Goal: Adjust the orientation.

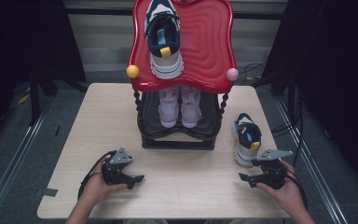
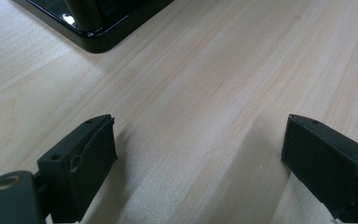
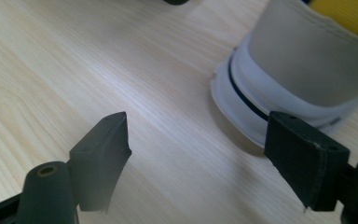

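Nearest, the left hand-held gripper [image 1: 137, 178] rests low on the pale wood tabletop [image 1: 196, 196], its jaws spread wide with nothing but bare wood between them. The right hand-held gripper [image 1: 243, 177] sits at the tabletop's right side, jaws likewise released and empty — in the right gripper view the heel of the loose sneaker [image 3: 303, 70] stands just beyond the jaw on that view's right, apart from the pad.

That sneaker [image 1: 247, 139] is the thing in hand: white and dark teal with a yellow heel tab, standing upright on its sole on the tabletop, just right of the black base of the shoe rack [image 1: 177, 140], heel toward the person. I judge it light and easy to lift with one hand-held gripper. The thick white sole looks stiff and somewhat smooth, so pads could slide on it; the padded collar and heel counter are softer and should give under the pads without harm. The best hold is likely across the heel collar — one jaw inside the opening, one outside — or across the sides of the upper.

Farther back, a pink pair [image 1: 179, 108] sits on the rack's lower shelf, and the matching sneaker [image 1: 164, 39] lies on the red top tray [image 1: 209, 42].
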The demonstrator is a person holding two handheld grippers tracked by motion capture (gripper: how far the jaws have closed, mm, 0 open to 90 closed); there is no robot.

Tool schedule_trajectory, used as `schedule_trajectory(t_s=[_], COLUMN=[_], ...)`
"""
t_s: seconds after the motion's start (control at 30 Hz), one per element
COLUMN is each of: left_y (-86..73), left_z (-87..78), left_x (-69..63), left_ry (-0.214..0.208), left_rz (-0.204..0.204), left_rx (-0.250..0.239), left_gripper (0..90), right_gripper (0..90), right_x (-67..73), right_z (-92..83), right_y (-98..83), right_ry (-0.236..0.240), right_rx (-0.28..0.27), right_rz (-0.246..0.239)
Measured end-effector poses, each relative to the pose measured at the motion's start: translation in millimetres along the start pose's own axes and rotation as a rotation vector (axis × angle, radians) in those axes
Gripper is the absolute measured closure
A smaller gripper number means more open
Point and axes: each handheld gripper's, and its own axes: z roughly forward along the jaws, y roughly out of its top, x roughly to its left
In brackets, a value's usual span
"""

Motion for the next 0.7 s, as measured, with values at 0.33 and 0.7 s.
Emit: schedule_trajectory(t_s=[0.33,0.7], left_y=[0.2,0.4], left_z=[0.1,0.4], left_x=[0.4,0.4], left_ry=[-0.002,-0.003], left_rz=[0.006,0.007], left_rx=[0.003,0.003], left_gripper=[9.0,8.6], right_gripper=[21.2,22.8], right_x=[-4.0,1.7], right_z=[1.8,1.0], right_y=[12.6,22.8], right_ry=[-0.002,0.029], right_rx=[-0.016,0.018], right_rz=[-0.003,-0.050])
